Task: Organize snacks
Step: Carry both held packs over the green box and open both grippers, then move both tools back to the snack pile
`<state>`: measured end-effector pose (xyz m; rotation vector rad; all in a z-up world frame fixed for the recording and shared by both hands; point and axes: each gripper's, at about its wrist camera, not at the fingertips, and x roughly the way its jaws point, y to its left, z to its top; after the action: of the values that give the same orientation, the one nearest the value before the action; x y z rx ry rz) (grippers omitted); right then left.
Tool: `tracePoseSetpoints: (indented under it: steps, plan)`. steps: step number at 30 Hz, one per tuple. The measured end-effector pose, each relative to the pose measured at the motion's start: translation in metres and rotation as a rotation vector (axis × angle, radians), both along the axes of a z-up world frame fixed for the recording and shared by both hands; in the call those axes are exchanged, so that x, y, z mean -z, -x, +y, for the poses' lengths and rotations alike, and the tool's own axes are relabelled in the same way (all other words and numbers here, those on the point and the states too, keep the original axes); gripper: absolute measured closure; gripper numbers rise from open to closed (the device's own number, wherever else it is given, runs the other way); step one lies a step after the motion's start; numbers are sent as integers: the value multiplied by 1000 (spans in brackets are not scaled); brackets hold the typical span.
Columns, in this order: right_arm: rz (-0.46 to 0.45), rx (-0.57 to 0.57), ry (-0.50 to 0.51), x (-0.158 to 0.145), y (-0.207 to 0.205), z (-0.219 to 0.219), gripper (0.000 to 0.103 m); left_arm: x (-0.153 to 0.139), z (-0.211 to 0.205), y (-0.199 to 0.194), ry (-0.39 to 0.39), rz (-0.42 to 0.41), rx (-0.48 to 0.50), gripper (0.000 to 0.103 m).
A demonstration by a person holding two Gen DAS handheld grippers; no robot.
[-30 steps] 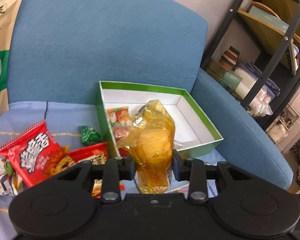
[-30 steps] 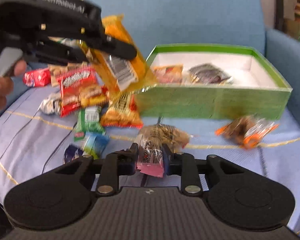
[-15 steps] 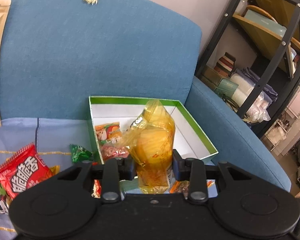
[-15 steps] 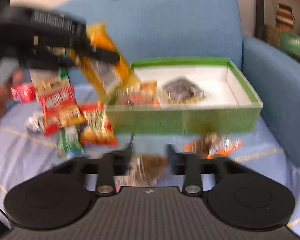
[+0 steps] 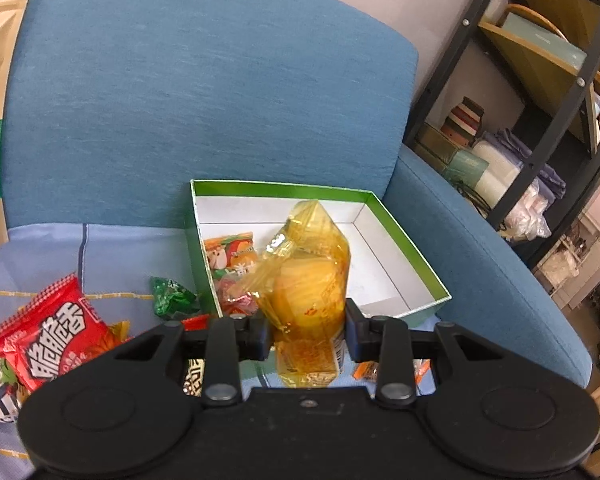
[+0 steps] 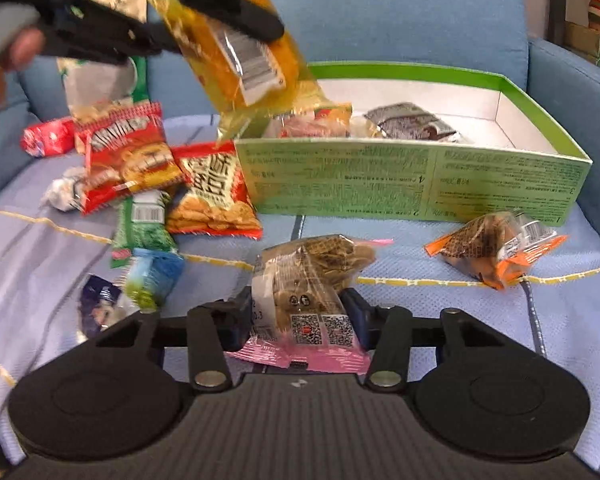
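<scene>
left gripper (image 5: pixel 306 336) has its jaws clamped on a yellow snack bag (image 5: pixel 308 288), held over the green box (image 5: pixel 404 256) for dropping in (likely); right gripper (image 6: pixel 296 326) grips a pink-edged cookie packet (image 6: pixel 300 280) above the sofa seat.

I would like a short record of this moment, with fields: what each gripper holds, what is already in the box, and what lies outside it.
left gripper: shut on yellow snack bag, held above the box's near left corner
right gripper: shut on pink-edged cookie pack
green box: holds a dark-wrapped cake and some smaller packets
outside the box: red chip bags, orange-edged pack, on the blue cloth
</scene>
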<state>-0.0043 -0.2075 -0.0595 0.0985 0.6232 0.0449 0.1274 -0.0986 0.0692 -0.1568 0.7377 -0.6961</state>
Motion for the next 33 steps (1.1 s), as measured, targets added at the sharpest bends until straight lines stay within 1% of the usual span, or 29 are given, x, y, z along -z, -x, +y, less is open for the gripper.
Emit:
tracePoseSetpoints:
  steps: [2,5,8,10,13,15,17,18,19,20,22,24,26,27,33]
  plan:
    - [-32,6,-2,-10,5,-4,23,-1,-2,-3,6,2,-4,49]
    - [-113,31,-11,-35,10,-15,23,-5,-9,-6,1,-8,3,49]
    - [-182,73,11,-57,1,-30,22,-9,-19,-12,-5,-20,9,49]
    - [-209,103,13,-66,-11,-42,22,-11,-27,-17,-4,-22,15,49]
    - [-226,155,37,-68,-37,-62,22,-10,-40,-26,-14,-35,22,49]
    - [-233,177,60,-64,-51,-72,22,-7,-48,-32,-23,-36,24,49]
    - [-232,198,99,-56,-66,-78,18,-2,-54,-37,-23,-41,27,48]
    - [-228,211,129,-51,-72,-79,12,1,-57,-37,-21,-66,37,39]
    - [-217,227,161,-47,-75,-79,0,3,-59,-37,-30,-92,30,28]
    - [-211,236,196,-43,-76,-77,0,6,-60,-35,-49,-112,3,0]
    - [-229,199,225,-38,-68,-75,0,11,-57,-31,-77,-135,-81,0]
    - [-231,182,234,-36,-56,-73,0,16,-51,-30,-72,-131,-78,0]
    - [-220,186,218,-34,-50,-73,0,20,-47,-31,-91,-108,-84,0]
    - [-209,184,204,-34,-49,-74,0,20,-45,-30,-101,-110,-89,0]
    - [-222,172,181,-53,-23,-58,0,3,-26,-14,-141,-147,-112,0]
